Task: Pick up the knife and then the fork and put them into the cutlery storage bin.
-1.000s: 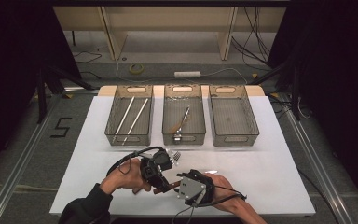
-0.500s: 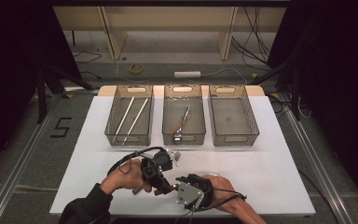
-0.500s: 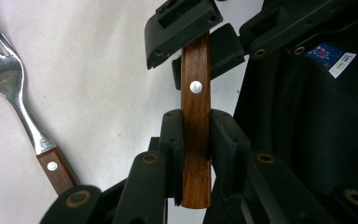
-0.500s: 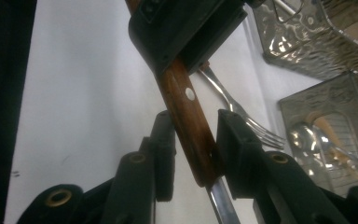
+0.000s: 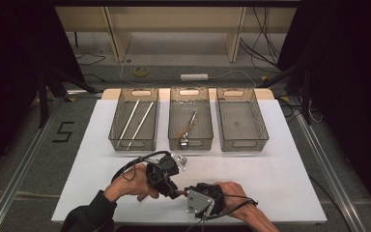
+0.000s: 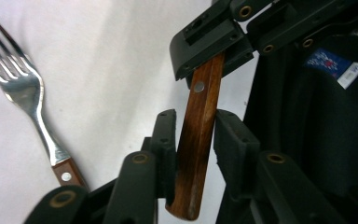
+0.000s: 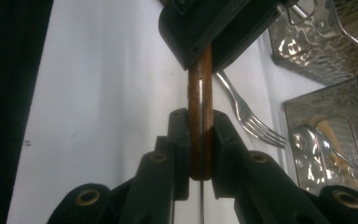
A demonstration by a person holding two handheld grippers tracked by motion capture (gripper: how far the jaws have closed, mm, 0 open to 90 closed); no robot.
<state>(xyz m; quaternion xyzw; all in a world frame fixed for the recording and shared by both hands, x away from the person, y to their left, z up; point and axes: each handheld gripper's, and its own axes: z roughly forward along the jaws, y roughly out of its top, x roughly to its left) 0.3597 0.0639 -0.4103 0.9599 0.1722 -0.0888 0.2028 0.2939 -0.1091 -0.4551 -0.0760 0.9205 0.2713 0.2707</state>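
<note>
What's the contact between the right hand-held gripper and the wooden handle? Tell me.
Touching. The right gripper view shows the right hand-held gripper, whose jaws have just been closing, pressing both sides of the wooden handle.

White bench (image 5: 280, 179) w/ 3 clear bins at its far edge: left bin (image 5: 134, 121), mid bin (image 5: 190, 121), right bin (image 5: 241, 122). Fork (image 6: 25, 100) lies on the bench near the front.

Wooden handle (image 6: 196, 140): far end hidden inside the other gripper's pads. Fork (image 6: 25, 98): handle cut off behind the left gripper (image 6: 198, 140). Middle bin's (image 5: 174, 126) utensils too small to identify.
</note>
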